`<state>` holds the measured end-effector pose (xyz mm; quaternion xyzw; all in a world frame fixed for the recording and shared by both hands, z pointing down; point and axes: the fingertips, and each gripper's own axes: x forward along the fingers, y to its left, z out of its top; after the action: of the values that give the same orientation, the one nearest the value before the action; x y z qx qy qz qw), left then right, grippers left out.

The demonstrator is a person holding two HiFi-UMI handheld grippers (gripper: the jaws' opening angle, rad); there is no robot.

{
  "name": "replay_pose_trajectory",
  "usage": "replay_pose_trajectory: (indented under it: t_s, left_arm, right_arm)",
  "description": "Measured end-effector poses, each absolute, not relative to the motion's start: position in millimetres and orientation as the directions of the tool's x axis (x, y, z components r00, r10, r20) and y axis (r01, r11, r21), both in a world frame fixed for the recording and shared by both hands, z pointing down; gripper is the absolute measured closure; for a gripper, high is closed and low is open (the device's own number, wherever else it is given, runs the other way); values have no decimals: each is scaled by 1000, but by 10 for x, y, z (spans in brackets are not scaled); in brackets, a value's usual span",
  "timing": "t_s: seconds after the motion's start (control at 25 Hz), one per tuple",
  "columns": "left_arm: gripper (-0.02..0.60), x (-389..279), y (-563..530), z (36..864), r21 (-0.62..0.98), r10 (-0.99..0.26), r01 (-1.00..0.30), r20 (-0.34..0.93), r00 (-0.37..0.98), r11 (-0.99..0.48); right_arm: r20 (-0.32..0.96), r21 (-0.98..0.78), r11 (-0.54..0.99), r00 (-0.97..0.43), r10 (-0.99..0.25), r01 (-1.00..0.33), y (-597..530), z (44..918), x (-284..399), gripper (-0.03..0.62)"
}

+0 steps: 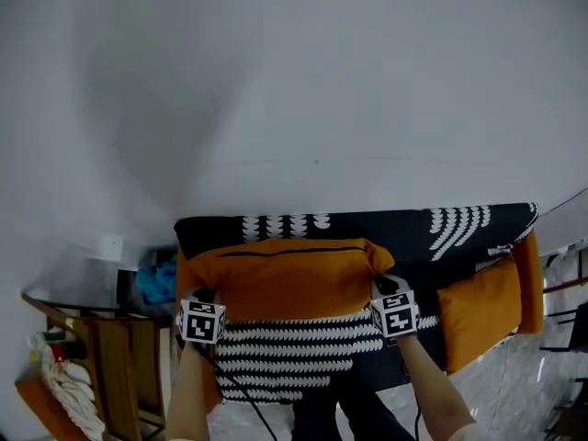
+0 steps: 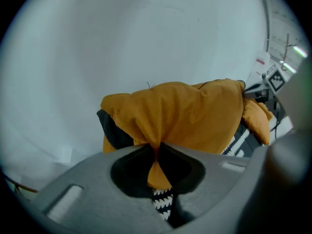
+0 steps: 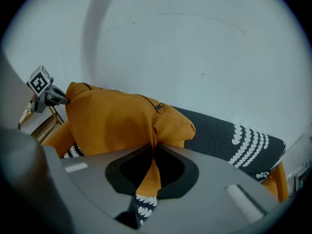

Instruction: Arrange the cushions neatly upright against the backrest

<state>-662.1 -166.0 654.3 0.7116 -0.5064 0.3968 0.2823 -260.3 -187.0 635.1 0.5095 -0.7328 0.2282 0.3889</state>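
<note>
Pinching a corner each, my left gripper (image 2: 157,150) and right gripper (image 3: 153,145) fingers hold one of two orange cushions (image 1: 285,278) before the sofa backrest (image 1: 404,230). Only the head view shows my forearms (image 1: 432,393).

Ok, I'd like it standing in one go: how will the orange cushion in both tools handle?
Probably floppy: the orange cushion bunches into folds where the left tool and right tool pinch its corners. Likely light, since two corner pinches carry it. It may slump unless leaned on the backrest.
</note>
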Motion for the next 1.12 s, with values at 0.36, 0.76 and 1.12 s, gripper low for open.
replay_pose_trajectory:
  t_s: [0.36, 0.76, 1.12]
  left_arm:
    - [478, -6712, -1836, 6570, -52, -534, -958, 838, 112, -282]
    - [362, -6706, -1845, 6368, -51, -595, -978, 799, 82, -203]
    - [362, -6253, -1887, 5391, 27, -761, -990, 637, 122, -136]
  right_arm:
    - [795, 75, 300, -125, -594, -951, -2043, 6391, -2505, 494]
    - [677, 50, 260, -158, -719, -964, -2245, 5977, -2516, 376]
    - [550, 23, 264, -209, -809, -964, -2203, 5225, -2564, 464]
